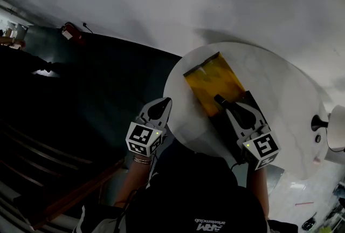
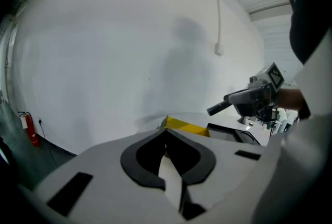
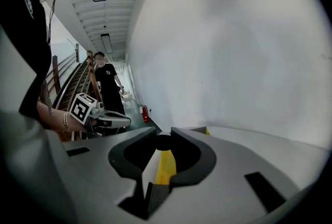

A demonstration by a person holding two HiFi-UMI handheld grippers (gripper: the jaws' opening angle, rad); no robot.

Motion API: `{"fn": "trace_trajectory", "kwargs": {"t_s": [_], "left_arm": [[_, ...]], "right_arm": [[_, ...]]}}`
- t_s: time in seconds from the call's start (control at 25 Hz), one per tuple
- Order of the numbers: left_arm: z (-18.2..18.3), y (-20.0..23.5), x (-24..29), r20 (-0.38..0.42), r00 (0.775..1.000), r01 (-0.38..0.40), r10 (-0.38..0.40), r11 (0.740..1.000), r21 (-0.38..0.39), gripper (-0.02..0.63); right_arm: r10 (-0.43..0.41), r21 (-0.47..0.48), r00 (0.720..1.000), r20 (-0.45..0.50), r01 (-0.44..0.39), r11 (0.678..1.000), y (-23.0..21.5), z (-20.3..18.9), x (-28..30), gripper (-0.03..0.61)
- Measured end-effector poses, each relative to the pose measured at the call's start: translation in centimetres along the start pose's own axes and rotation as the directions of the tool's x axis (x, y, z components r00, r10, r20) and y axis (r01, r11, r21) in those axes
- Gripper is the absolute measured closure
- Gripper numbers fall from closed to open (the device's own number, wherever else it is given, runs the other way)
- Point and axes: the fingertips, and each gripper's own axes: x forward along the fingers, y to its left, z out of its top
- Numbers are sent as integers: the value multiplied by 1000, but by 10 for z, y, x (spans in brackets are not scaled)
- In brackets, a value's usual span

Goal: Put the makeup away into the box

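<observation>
Right gripper (image 1: pixel 226 108) holds dark tube (image 1: pixel 219 100) over yellow box (image 1: pixel 210 78).

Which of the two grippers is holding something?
The right gripper: a dark tube sticks out from its jaws over the table. The left gripper has its jaws together, empty.

Head view steep down; gripper views low; all share yellow box (image 1: pixel 214 82).

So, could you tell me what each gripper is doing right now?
Left gripper: closed, empty.
Right gripper: closed on a black tube.
</observation>
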Motion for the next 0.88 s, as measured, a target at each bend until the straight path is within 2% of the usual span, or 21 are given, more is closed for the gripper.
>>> {"fn": "trace_trajectory", "kwargs": {"t_s": [0.48,0.88], "left_arm": [[2,44,26,-49,994,103,-103,995,6,597],[-7,67,59,-98,983,155,-157,988,-26,597]], "right_arm": [[-74,70,996,-41,77,995,-1,-1,48,480],[-74,110,989,-130,89,990,-11,-21,87,480]]}}
